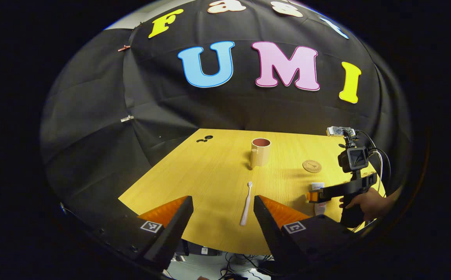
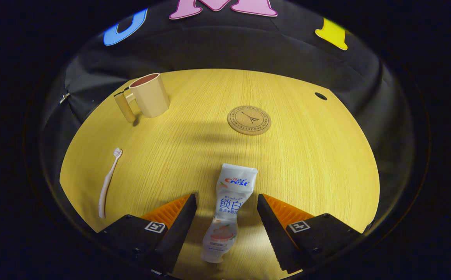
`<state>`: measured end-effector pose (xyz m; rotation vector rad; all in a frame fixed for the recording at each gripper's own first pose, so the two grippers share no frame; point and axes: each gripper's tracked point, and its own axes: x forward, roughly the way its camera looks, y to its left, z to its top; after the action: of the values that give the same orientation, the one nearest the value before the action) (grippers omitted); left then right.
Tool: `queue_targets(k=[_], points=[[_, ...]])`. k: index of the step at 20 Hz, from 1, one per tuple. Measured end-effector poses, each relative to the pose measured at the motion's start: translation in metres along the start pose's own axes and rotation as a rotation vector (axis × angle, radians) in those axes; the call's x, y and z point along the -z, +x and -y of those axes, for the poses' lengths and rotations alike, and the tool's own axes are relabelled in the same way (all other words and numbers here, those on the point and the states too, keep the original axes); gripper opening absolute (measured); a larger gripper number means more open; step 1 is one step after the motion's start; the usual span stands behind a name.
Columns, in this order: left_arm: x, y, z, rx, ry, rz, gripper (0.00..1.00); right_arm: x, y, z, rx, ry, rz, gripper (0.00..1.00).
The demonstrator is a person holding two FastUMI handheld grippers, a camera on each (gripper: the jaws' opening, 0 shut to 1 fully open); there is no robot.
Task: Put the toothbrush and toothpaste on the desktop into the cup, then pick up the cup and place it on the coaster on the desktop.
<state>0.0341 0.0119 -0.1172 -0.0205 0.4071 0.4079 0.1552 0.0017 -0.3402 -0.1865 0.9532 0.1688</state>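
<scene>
Step 1, pickup. Right gripper (image 2: 226, 202) spread wide, straddling the toothpaste (image 2: 227, 210); it needs closing. Left gripper (image 1: 223, 206) wide, toothbrush (image 1: 246, 204) between its fingers, ungripped. Cup (image 1: 260, 151) empty.

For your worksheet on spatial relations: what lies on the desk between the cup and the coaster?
Nothing: in the right gripper view the desk is bare wood between cup and coaster.

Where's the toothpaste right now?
In the right gripper view the toothpaste lies flat on the desk, between the open right gripper fingers, nearer than the coaster; neither finger touches it.
</scene>
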Motion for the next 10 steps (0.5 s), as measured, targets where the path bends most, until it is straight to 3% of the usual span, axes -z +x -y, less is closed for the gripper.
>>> queue_targets(k=[5, 7, 9, 10], points=[[0.004, 0.009, 0.010, 0.021, -0.011, -0.026, 0.97, 0.010, 0.004, 0.001, 0.009, 0.031, -0.040, 0.95], [0.003, 0.011, 0.008, 0.024, -0.012, -0.024, 0.96, 0.009, 0.005, 0.001, 0.012, 0.042, -0.047, 0.78], [0.002, 0.012, 0.007, 0.021, -0.024, -0.023, 0.96, 0.010, 0.005, 0.000, 0.003, 0.028, -0.055, 0.73], [0.001, 0.012, 0.006, 0.019, -0.020, -0.019, 0.96, 0.010, 0.005, -0.001, 0.002, 0.029, -0.058, 0.66]])
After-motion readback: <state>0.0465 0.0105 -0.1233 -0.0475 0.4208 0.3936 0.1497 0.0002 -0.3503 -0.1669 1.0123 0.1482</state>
